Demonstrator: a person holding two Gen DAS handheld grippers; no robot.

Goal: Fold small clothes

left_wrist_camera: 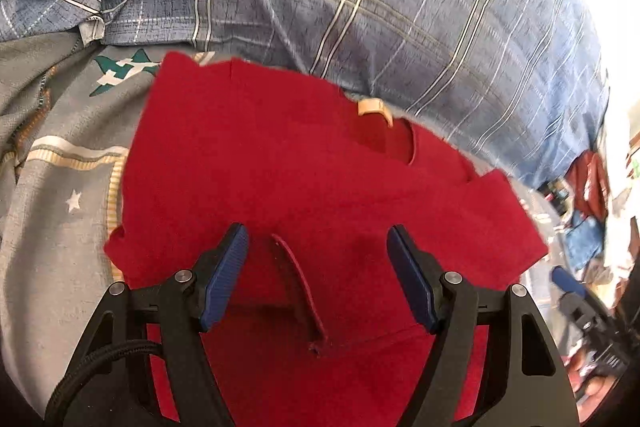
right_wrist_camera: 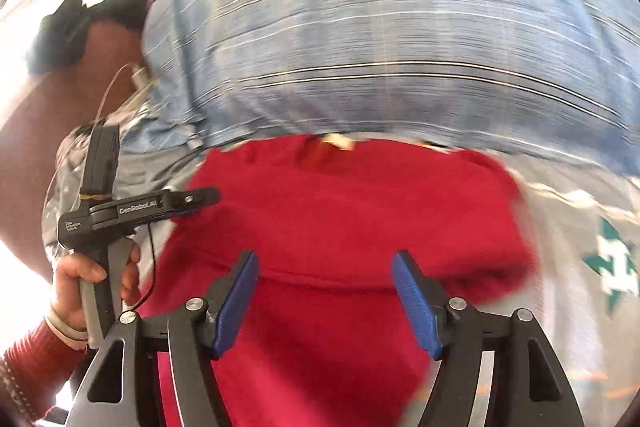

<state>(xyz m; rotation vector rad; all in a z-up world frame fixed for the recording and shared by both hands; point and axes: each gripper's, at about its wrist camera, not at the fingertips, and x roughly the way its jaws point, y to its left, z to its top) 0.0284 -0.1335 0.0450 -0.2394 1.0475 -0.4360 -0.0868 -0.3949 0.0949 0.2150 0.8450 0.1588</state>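
A small red knit garment (left_wrist_camera: 304, 187) of soft, slightly fuzzy fabric is lying flat on a grey printed bedsheet (left_wrist_camera: 52, 211) that is carrying white stars, a teal aeroplane shape and cream striped bands. The garment is partly folded — one layer is lying doubled over the lower part, and a thin hemmed strip is curling up from its surface near the middle. A small cream label (left_wrist_camera: 374, 107) is sitting at its neck opening. Just beyond the garment's far edge, a blue-grey checked cloth (left_wrist_camera: 400, 7) with pale crossing lines and a round teal emblem is rising in a rounded mound, crumpled at its left end.

The left gripper (left_wrist_camera: 316, 239), black-framed with ribbed blue pads, is hanging over the red garment with its jaws standing wide apart and nothing between them. In the right wrist view it is showing from the side, gripped by a hand (right_wrist_camera: 92, 279) with a red ribbed sleeve cuff at the wrist.

The right gripper (right_wrist_camera: 325, 263) is also hovering above the red garment, its jaws spread and holding nothing — this view is smeared with motion blur, so the fabric's weave is not readable there.
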